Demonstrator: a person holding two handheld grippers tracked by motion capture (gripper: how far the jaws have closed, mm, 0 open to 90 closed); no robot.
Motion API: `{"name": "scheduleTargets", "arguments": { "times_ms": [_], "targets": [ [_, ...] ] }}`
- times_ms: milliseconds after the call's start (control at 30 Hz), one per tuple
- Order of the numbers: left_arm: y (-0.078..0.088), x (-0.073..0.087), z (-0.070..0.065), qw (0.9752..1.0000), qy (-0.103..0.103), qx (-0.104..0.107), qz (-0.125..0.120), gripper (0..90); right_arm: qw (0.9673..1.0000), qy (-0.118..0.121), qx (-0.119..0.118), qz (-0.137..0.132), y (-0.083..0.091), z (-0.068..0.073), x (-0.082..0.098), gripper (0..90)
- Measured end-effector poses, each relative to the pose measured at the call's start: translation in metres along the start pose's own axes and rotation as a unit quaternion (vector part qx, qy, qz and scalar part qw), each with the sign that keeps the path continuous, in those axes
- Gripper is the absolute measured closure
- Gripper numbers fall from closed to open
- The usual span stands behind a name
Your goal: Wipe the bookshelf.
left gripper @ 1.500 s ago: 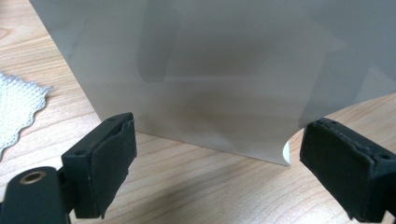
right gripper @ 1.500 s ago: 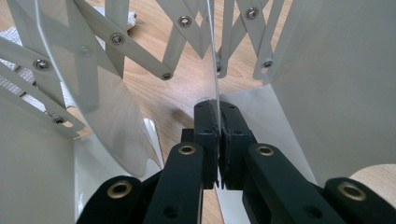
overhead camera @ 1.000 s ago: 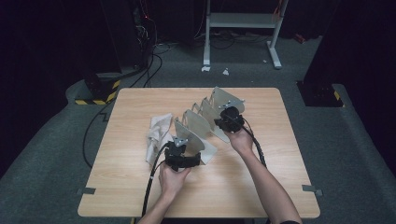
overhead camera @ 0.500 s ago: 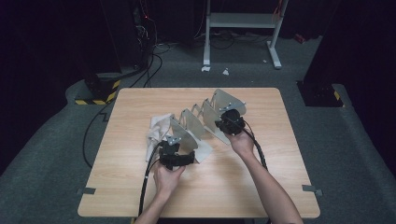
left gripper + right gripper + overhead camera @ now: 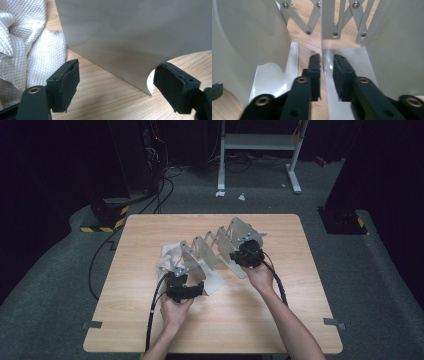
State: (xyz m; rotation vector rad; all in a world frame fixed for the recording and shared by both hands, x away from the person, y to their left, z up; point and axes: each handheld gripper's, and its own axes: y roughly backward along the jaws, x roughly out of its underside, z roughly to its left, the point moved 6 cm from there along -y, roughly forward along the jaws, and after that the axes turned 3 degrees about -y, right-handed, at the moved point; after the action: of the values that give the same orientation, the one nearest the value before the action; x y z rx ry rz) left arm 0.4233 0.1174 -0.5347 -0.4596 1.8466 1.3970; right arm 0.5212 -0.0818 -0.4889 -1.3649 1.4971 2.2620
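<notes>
Because its plates are thin sheet metal joined by a riveted scissor lattice, the expanding rack (image 5: pixel 220 251) looks light, stiff and slick, best taken by a plate edge. Right gripper (image 5: pixel 327 72) straddles one upright plate, jaws just eased apart (pads barely clear). Left gripper (image 5: pixel 115 82) stands spread before the end plate, cloth (image 5: pixel 22 47) beside its left jaw, on the wooden table (image 5: pixel 280 320); dark room beyond.

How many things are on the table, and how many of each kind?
Folding metal rack: 1
White cloth: 1
Black grippers: 2, left gripper and right gripper
Total: 4
</notes>
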Motion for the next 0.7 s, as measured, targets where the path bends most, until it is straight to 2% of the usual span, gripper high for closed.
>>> {"name": "scheduleTargets", "arguments": {
  "times_ms": [133, 300, 500, 700],
  "targets": [
    [0.000, 0.000, -0.001, 1.0000, 0.000, 0.001, -0.001, 24.5, 1.0000, -0.005, -0.004, -0.007, 0.004, -0.002, 0.006, 67.4],
    [-0.001, 0.000, -0.001, 1.0000, 0.002, 0.000, 0.000, 24.3, 0.9999, 0.001, 0.002, -0.013, 0.012, -0.006, 0.015, 66.6],
    [-0.004, -0.001, -0.004, 1.0000, 0.002, 0.000, 0.003, 23.7, 0.9996, -0.021, 0.014, -0.014, 0.018, -0.023, 0.036, 68.9],
    [-0.007, -0.004, -0.005, 1.0000, 0.005, -0.004, 0.003, 24.3, 0.9977, -0.050, 0.045, -0.009, 0.019, -0.048, 0.051, 69.6]
  ]
}}
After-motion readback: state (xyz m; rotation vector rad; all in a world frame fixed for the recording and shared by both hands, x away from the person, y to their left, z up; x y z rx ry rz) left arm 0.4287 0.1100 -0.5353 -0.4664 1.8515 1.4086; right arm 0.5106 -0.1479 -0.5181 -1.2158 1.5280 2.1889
